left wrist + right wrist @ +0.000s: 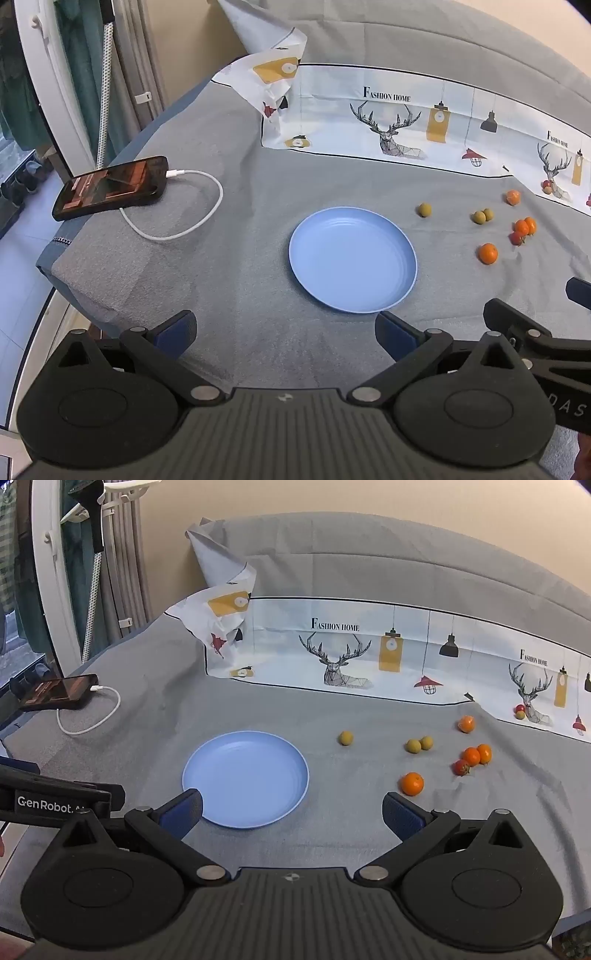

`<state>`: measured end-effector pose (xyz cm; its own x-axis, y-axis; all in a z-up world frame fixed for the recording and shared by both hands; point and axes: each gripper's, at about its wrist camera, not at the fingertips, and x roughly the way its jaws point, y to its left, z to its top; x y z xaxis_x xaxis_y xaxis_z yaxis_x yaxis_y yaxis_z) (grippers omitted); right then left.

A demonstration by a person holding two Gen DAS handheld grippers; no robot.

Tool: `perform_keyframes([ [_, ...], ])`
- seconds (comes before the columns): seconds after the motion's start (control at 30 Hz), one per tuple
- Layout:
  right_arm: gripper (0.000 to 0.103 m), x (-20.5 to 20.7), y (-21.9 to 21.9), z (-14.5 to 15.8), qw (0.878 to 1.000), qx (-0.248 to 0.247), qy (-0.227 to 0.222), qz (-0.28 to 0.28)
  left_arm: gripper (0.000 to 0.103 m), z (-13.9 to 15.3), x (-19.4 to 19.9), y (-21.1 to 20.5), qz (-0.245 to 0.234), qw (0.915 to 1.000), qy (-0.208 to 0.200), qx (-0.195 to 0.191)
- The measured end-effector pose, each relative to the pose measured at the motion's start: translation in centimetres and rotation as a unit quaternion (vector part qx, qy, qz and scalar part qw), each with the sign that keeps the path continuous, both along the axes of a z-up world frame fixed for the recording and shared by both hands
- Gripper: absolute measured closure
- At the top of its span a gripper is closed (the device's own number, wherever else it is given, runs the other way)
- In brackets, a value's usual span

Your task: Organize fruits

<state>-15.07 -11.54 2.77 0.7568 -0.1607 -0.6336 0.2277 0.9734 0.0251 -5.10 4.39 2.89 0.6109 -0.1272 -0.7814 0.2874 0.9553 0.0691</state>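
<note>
A blue plate [352, 291] [221, 812] lies bare on the grey cloth. To its right lie loose fruits: several oranges, the nearest one [488, 253] [412, 783], a red fruit [517, 238] [461, 767], and three small yellow-green fruits, one alone [424, 209] [346, 737] and a pair [482, 216] [419, 744]. My left gripper [286, 332] is open and empty, just in front of the plate. My right gripper [293, 812] is open and empty, over the plate's near right edge, the nearest orange just beyond its right finger.
A black phone [110, 187] [59, 692] with a white charging cable [192, 229] [92, 727] lies at the left edge of the cloth. A printed deer-pattern sheet [388, 122] [351, 653] stands along the back. Two small fruits [520, 712] rest on it at right.
</note>
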Motion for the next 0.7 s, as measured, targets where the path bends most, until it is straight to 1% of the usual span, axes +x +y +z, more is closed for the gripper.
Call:
perform_keyframes([
  [0.17, 0.0, -0.2, 0.0, 0.2, 1.0, 0.003, -0.007, -0.004, 0.0, 0.0, -0.1, -0.1, -0.001, 1.0, -0.001, 0.004],
  [0.2, 0.0, -0.1, -0.1, -0.3, 1.0, 0.004, -0.007, -0.004, 0.0, 0.0, -0.1, 0.0, 0.0, 1.0, -0.001, 0.004],
  [0.27, 0.0, -0.6, 0.3, -0.2, 1.0, 0.003, -0.006, -0.005, 0.0, 0.0, -0.1, -0.2, 0.0, 1.0, 0.0, 0.005],
  [0.4, 0.0, -0.2, 0.4, -0.8, 1.0, 0.004, -0.005, -0.003, 0.0, 0.1, -0.2, -0.3, -0.001, 1.0, -0.001, 0.007],
  [0.43, 0.0, 0.0, 0.0, -0.2, 1.0, 0.005, -0.004, -0.002, 0.0, 0.1, -0.2, -0.4, -0.001, 1.0, -0.001, 0.007],
  [0.7, 0.0, -0.1, 0.1, -0.4, 1.0, 0.006, -0.005, -0.003, 0.0, 0.0, -0.3, -0.3, -0.001, 1.0, 0.0, 0.007],
])
